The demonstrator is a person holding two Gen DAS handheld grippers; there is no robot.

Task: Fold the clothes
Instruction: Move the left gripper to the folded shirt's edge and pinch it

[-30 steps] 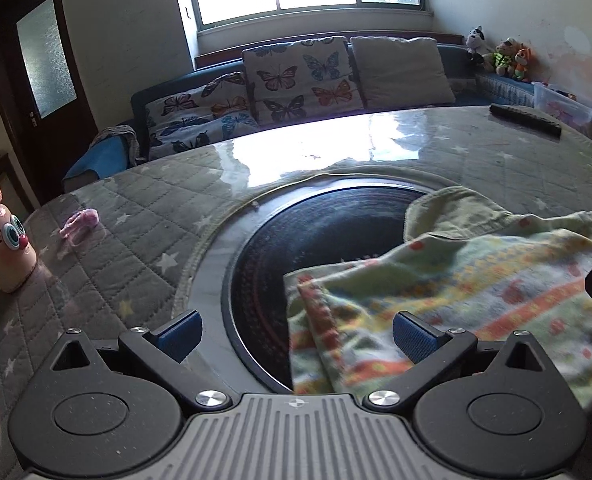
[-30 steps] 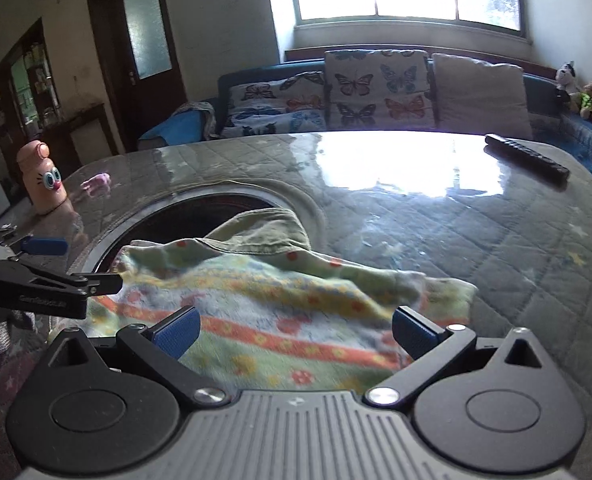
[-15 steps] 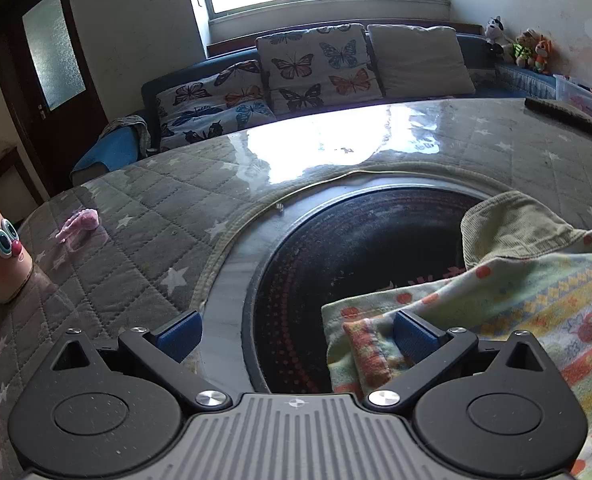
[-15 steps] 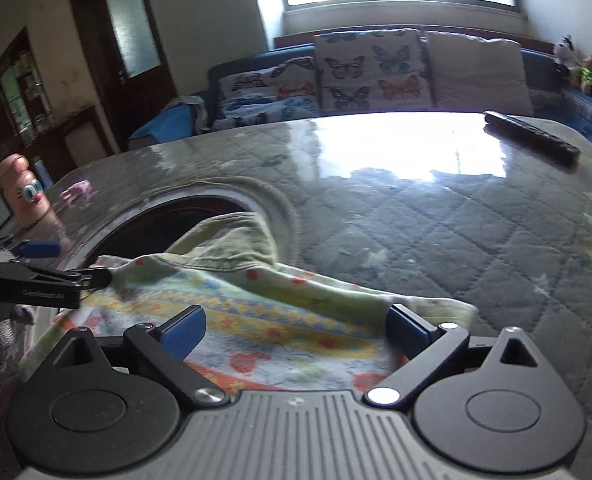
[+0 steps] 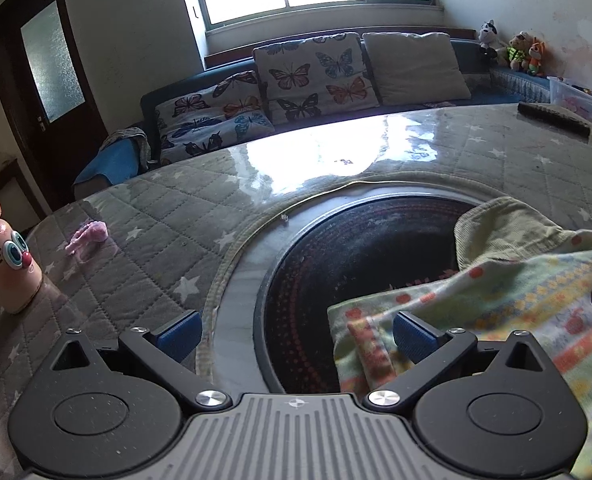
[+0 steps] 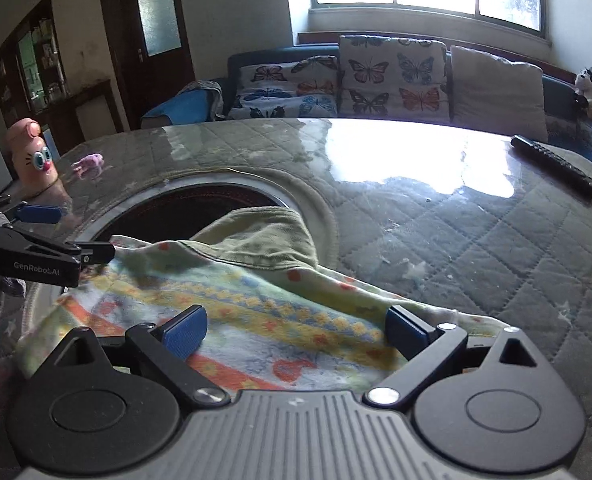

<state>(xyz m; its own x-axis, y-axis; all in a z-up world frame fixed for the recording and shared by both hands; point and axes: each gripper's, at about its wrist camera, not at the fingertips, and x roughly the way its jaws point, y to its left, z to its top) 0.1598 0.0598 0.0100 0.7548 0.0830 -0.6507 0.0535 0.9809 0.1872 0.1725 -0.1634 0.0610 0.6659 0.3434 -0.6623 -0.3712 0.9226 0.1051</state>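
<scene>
- Left gripper (image 5: 296,330): jaws wide, right finger touching the garment (image 5: 495,312) edge.
- Right gripper (image 6: 296,330): jaws wide over the garment (image 6: 256,312), holding nothing.
- Surface (image 6: 475,232): remote (image 6: 553,170) near far right edge.

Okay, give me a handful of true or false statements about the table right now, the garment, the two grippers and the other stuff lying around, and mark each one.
1. Both grippers are open. True: the left gripper and the right gripper each have their jaws spread wide.
2. The patterned garment lies partly over the dark round inset in the table. True.
3. The remote control rests on top of the garment. False: it lies apart from it, near the far right edge of the table.
4. The pink cartoon-face bottle has tipped over. False: it stands upright.
5. The small pink toy sits on the quilted table cover. True.
</scene>
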